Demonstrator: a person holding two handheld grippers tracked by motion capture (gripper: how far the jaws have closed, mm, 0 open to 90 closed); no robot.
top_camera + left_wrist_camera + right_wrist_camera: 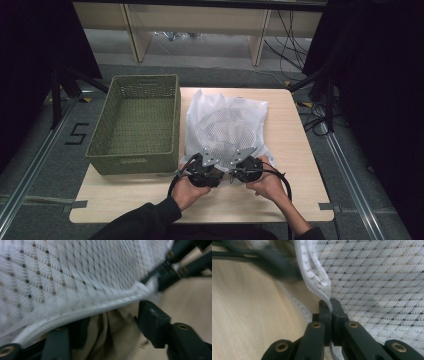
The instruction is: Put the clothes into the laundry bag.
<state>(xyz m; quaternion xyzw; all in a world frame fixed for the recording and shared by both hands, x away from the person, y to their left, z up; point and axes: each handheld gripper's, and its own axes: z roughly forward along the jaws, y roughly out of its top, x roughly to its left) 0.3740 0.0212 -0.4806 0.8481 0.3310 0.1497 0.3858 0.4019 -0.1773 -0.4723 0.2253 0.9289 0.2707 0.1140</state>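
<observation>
A: Start from the near edge of the table (125, 202). What are the hands doing?

B: Both hands come in over that edge, side by side, each with a gripper at the near hem of the white mesh bag (227, 125). The right gripper (331, 305) has its jaws pressed together on the bag's edge; a fold of the zip hem rises straight out from between the pads.

A: And the left gripper (110, 315)?

B: Its jaws stand apart. The zip hem of the bag runs across above them, over the left jaw, and beige cloth shows in the gap below it. I see no pad pressing on the hem.

A: Where does the bag lie?

B: On the middle of the table, spread from the grippers toward the far edge, crumpled, with its near hem lifted at the two grippers.

A: Anything else?

B: A green woven basket (107, 150) stands on the left side, just beside the bag, overhanging the left edge.
</observation>
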